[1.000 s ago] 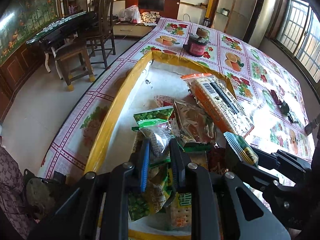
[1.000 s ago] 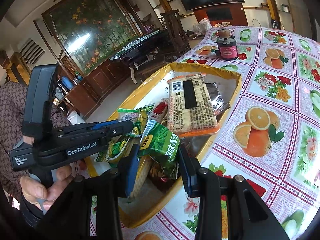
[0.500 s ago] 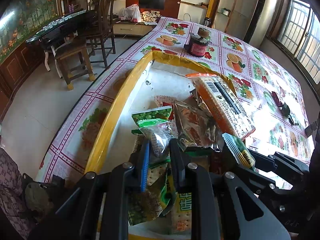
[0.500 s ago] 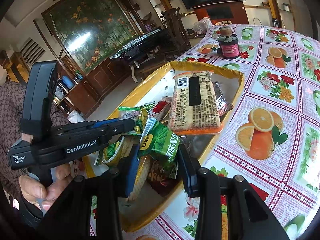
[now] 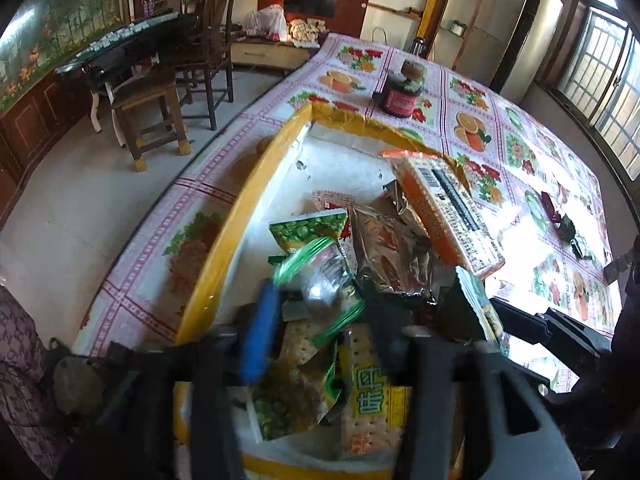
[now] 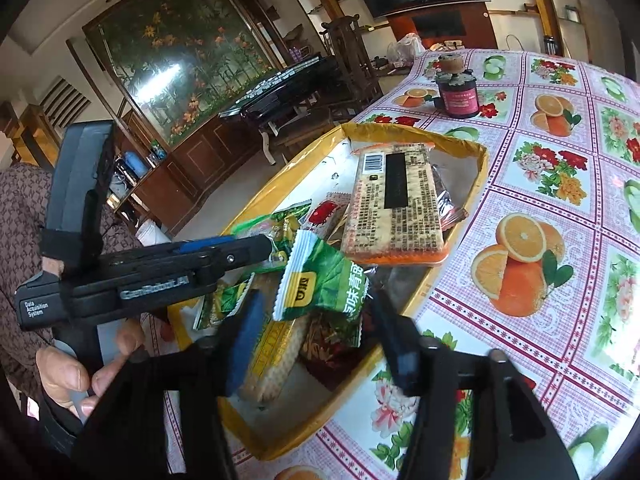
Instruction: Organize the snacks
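Note:
A yellow-rimmed white box (image 5: 236,216) (image 6: 478,184) holds a pile of snack packs. A long orange cracker pack (image 5: 448,216) (image 6: 394,208) lies on top at the far end. My left gripper (image 5: 316,304) has its jaws spread around a clear green-edged packet (image 5: 324,276) that lies on the pile. My right gripper (image 6: 316,316) has its jaws spread around a green pea packet (image 6: 324,284), which sits loose between them over the box. The left gripper also shows in the right wrist view (image 6: 256,248).
A dark red jar (image 5: 402,94) (image 6: 458,94) stands on the fruit-print tablecloth (image 6: 560,184) beyond the box. Small dark wrappers (image 5: 568,232) lie on the table to the right. Wooden chairs (image 5: 160,92) and a black table stand left of the table.
Both grippers' jaws have spread wider. The left one was shut on the clear green-edged packet and has let it go; the green pea packet now sits loose between the right jaws.

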`<state>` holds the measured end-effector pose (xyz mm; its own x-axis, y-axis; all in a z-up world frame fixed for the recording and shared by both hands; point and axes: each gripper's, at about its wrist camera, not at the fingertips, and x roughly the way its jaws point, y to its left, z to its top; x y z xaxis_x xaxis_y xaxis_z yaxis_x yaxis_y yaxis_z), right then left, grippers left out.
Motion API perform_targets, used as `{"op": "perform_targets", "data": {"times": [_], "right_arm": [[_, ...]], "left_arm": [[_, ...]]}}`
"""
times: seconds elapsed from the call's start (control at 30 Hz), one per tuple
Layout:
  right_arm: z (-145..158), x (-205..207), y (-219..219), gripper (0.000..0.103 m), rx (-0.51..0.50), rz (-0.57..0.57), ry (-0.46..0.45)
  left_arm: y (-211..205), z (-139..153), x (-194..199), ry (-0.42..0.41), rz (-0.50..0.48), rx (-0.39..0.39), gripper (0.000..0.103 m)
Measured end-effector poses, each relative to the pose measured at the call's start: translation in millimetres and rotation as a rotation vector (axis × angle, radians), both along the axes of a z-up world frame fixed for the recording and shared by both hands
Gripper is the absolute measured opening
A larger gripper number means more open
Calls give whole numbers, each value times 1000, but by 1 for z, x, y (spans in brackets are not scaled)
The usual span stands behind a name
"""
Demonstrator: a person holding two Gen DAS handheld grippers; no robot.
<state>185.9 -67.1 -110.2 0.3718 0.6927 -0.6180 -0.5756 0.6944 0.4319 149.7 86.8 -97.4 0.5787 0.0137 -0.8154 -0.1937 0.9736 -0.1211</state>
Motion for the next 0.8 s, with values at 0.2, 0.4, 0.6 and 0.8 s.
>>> {"op": "perform_targets", "data": {"times": [0.2, 0.4, 0.6, 0.8], "right_arm": [[9, -12, -4, 62, -8, 39, -23], [14, -18, -21, 64, -36, 38, -51], [18, -23, -34, 69, -109, 95, -89], [25, -32, -34, 70, -165, 173, -146]], "left_arm": [[-4, 13, -28, -39, 2, 5, 68], [-11, 20, -56, -39, 7, 45, 76], [-26, 25, -82, -50, 4, 121, 84], [-35, 28, -101, -56, -5, 157, 90]]}}
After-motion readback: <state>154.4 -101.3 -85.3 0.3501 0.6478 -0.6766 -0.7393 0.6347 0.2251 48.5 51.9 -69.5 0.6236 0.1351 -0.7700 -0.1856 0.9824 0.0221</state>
